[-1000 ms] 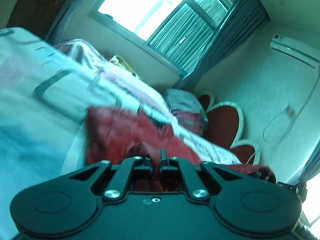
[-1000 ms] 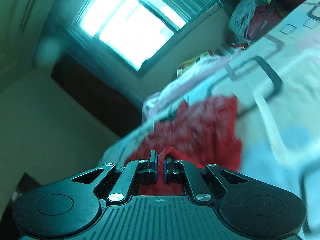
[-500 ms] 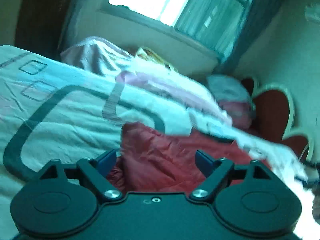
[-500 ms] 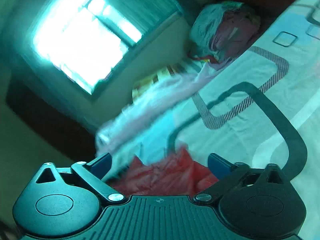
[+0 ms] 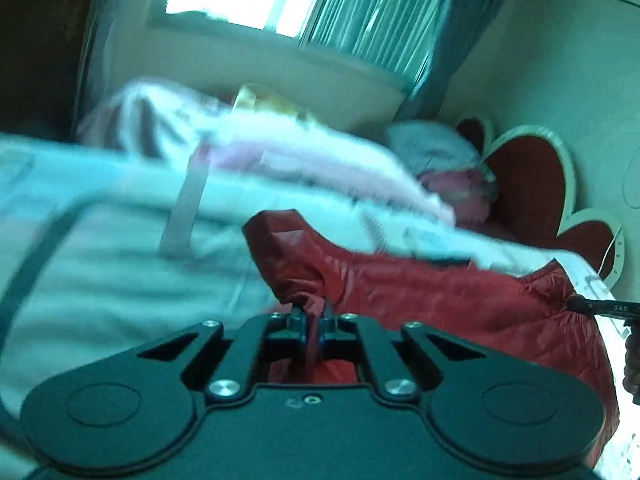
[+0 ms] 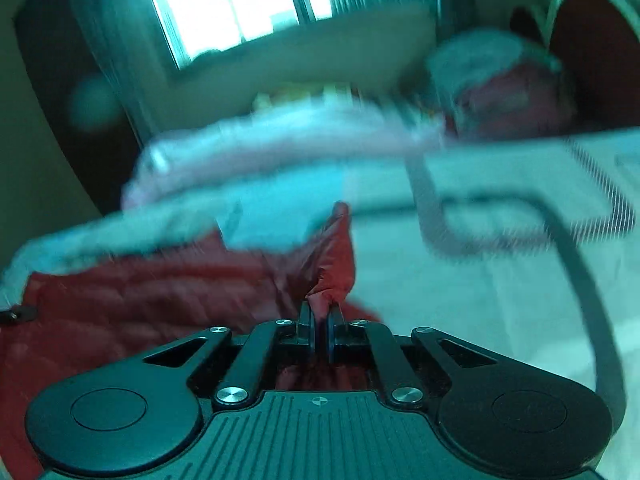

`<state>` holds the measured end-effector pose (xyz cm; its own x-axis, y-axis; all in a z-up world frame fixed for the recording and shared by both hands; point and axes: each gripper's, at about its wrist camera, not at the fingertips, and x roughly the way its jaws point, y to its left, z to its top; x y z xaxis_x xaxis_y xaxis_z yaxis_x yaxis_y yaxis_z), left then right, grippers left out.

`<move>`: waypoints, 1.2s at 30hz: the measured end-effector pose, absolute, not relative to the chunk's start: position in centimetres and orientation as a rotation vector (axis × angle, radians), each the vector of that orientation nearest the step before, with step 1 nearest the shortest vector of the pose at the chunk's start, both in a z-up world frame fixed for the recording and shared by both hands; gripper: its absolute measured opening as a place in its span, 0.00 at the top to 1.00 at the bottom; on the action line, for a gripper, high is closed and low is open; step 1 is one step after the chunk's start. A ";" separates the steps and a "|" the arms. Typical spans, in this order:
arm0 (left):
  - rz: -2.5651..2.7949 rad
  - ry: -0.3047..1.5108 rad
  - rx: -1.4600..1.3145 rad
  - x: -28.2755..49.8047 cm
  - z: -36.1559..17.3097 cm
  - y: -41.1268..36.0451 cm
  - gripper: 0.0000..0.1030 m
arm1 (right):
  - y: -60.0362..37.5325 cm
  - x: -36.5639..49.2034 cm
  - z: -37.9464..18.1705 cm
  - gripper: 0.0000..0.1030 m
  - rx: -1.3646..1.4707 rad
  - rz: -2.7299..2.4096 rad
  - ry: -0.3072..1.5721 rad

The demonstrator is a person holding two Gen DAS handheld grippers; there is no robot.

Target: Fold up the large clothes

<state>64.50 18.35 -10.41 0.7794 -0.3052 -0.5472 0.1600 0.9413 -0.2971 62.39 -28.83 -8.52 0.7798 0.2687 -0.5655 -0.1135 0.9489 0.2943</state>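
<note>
Both views blurred, lower third of each frame filled by the tool body

Left gripper [image 5: 313,326]: half a second back the jaws stood wide over the red cloth with nothing pinched; they have just been closing and now clamp a small bunched tuck of the red padded jacket [image 5: 440,292] at frame centre, low

Right gripper [image 6: 320,330]: same sequence. Jaws were spread above the red fabric, have just been closing, and now pinch a gathered fold of the jacket [image 6: 132,300], which rises to a peak just above the jaws at mid-frame

Jacket position: lies on the patterned bedspread [image 5: 100,264], running from centre to the right edge in the left view, and from centre to the lower left in the right view. In the left view the other tool's tip shows at the far right edge, at the jacket's far end, so the two grips sit at opposite ends of one edge

Compared with a second ago: both tools held red cloth then too, so this reads as a release and a fresh re-grip lower on the garment

Judgement: a new pair of hold points is secured; the next fold can be carried over. Risk: slippery quilted shell, small bite of cloth in each jaw
</note>
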 end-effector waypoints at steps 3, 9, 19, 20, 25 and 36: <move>-0.240 0.585 -0.200 65.8 -9.4 17.3 0.96 | -28.9 63.1 -7.6 0.96 0.193 0.198 0.622; -0.196 0.758 -0.097 70.2 -14.5 14.8 0.95 | -29.3 66.2 -13.4 0.95 0.187 0.092 0.826; -0.042 0.638 0.024 66.4 -11.8 15.8 0.28 | -30.6 63.4 -10.8 0.12 0.185 -0.030 0.679; -0.071 0.626 0.016 65.3 -10.9 15.5 0.29 | -30.3 62.5 -9.6 0.13 0.186 0.021 0.658; -0.328 0.603 0.171 61.6 -8.9 6.0 0.23 | -23.0 60.8 -7.3 0.29 0.107 0.264 0.662; -0.313 0.724 0.146 62.6 -13.7 2.3 0.18 | -18.0 62.2 -13.5 0.28 -0.002 0.285 0.785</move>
